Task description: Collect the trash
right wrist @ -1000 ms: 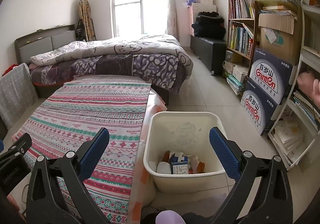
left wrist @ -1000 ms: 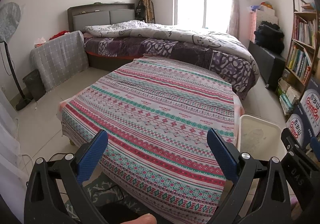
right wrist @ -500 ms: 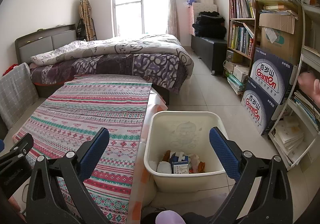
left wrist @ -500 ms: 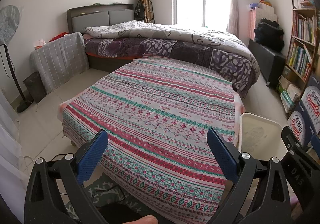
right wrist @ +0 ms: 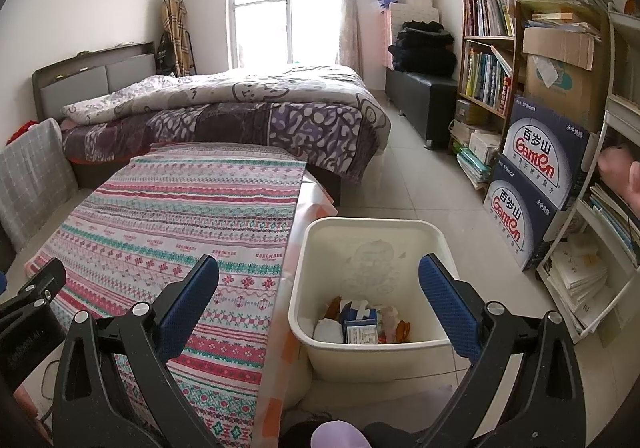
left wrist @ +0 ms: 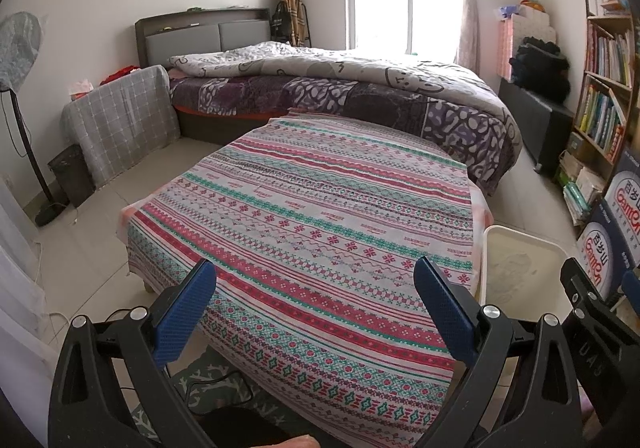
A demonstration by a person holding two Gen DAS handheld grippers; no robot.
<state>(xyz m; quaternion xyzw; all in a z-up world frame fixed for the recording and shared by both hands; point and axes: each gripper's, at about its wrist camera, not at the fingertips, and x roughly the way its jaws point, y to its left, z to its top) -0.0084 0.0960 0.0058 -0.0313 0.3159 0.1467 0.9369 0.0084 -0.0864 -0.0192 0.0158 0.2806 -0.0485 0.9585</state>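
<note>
A cream plastic bin (right wrist: 372, 358) stands on the floor at the right of a table under a striped patterned cloth (right wrist: 180, 216). Several pieces of trash (right wrist: 360, 322) lie at its bottom, among them a blue carton and white wads. My right gripper (right wrist: 318, 288) is open and empty, held above the bin's near rim. My left gripper (left wrist: 316, 298) is open and empty above the cloth (left wrist: 320, 208). The bin's rim also shows in the left wrist view (left wrist: 520, 238). No trash shows on the cloth.
A bed with a grey and purple quilt (left wrist: 340, 88) stands behind the table. Bookshelves (right wrist: 488, 48) and blue water cartons (right wrist: 536, 176) line the right wall. A fan (left wrist: 16, 44), a dark small bin (left wrist: 72, 176) and a cloth-covered stand (left wrist: 120, 116) stand at the left.
Both views have shifted only slightly. Both grippers stay open and empty.
</note>
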